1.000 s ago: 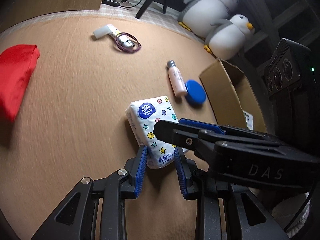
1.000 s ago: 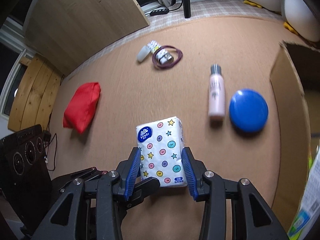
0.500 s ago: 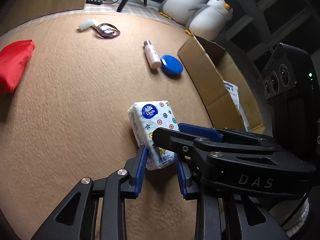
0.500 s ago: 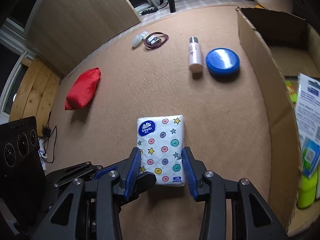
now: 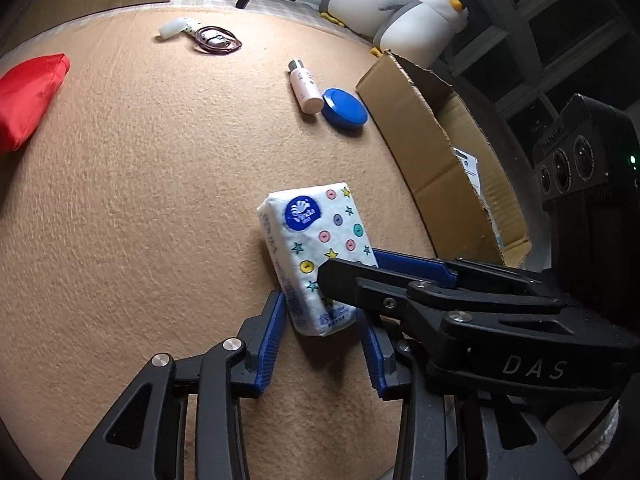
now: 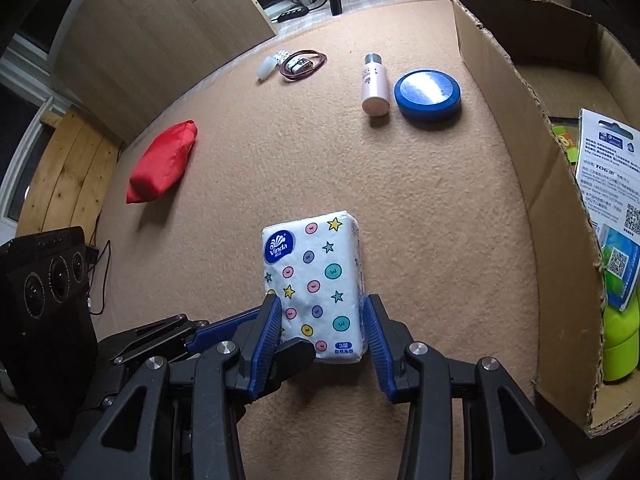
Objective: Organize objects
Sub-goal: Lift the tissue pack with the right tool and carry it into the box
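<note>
Right wrist view: we hold the white star-and-button-printed tissue pack (image 6: 314,282) above the tan carpet beside the open cardboard box (image 6: 524,152), right gripper (image 6: 322,336) clamped on it, left gripper (image 5: 322,340) opening around it; bottle, tin, pouch remain.

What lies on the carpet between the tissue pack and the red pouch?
Nothing. In the right wrist view, the stretch of carpet from the tissue pack to the red pouch is bare.

penguin plushies (image 5: 404,4) – back edge | power strip (image 6: 289,13) – floor
</note>
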A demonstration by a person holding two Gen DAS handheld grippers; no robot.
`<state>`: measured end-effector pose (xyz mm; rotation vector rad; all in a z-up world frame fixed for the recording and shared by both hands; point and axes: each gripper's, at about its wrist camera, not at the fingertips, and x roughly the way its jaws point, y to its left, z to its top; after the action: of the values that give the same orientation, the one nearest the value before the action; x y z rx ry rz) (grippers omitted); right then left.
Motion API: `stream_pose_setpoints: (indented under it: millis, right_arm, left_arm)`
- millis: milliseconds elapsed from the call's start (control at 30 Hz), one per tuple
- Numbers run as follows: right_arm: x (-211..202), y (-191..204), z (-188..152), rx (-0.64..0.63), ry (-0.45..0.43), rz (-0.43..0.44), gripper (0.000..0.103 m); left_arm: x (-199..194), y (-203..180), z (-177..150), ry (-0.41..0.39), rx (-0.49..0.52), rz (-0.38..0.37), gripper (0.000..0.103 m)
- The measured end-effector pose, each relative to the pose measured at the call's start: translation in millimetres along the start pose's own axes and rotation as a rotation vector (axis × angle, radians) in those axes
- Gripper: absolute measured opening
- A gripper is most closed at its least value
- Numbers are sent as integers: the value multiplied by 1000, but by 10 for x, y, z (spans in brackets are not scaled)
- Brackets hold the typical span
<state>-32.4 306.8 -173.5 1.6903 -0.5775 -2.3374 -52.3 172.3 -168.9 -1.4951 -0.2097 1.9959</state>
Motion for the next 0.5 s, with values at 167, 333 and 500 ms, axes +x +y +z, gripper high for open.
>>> stream_pose_setpoints:
  millis: [167,333,500]
  right_arm:
    - [-36,26,-12,-2,-5,2,39]
    - [-253,24,-7,1,-45,12,39]
    - [-623,-38,16,1,-116,-7,39]
  left_arm:
    - [-43,-68,6,-9,10,8,38]
    - [-185,-256,68,-39,52,5,38]
    - [-287,-567,184,-72,115,-12,38]
